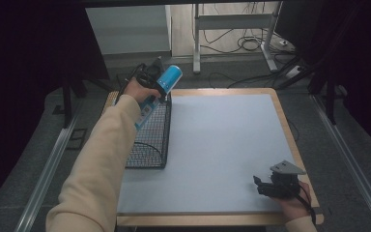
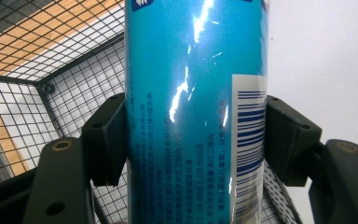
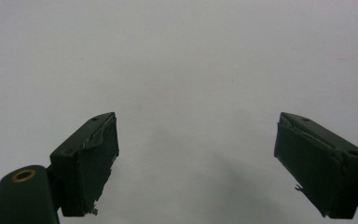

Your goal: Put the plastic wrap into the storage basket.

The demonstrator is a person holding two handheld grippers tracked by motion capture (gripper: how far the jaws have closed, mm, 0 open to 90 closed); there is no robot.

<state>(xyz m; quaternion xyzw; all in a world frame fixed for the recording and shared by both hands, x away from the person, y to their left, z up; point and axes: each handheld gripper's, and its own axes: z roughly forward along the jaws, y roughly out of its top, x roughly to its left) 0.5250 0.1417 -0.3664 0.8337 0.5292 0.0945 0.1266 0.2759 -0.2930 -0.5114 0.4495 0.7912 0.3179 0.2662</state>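
Worktop (image 1: pixel 222 145) comes first for us: a pale grey sheet on a wooden board, bare across the middle and right. Along its left edge sits a black wire basket (image 1: pixel 149 140), open at the top, its long side running away from us.

Next in size is the blue can (image 1: pixel 162 87). We hold it in our left tool (image 1: pixel 149 79), above the far end of the basket. Its long axis is tilted, the top leaning up and to the right, the lower end pointing down toward the mesh. In the left gripper view the can (image 2: pixel 191 116) runs straight up between the two black pads (image 2: pixel 105 140), which press on both of its sides, with the basket's corner and wire floor (image 2: pixel 23 93) behind and below it.

That is the relation the next move turns on, as we judge it: the basket lies directly beneath the can, so lowering it should go along the can's own axis, mostly downward.

Our right tool (image 1: pixel 275 186) rests near the worktop's near right corner, well apart from the basket, jaws wide with nothing between them (image 3: pixel 196 158).
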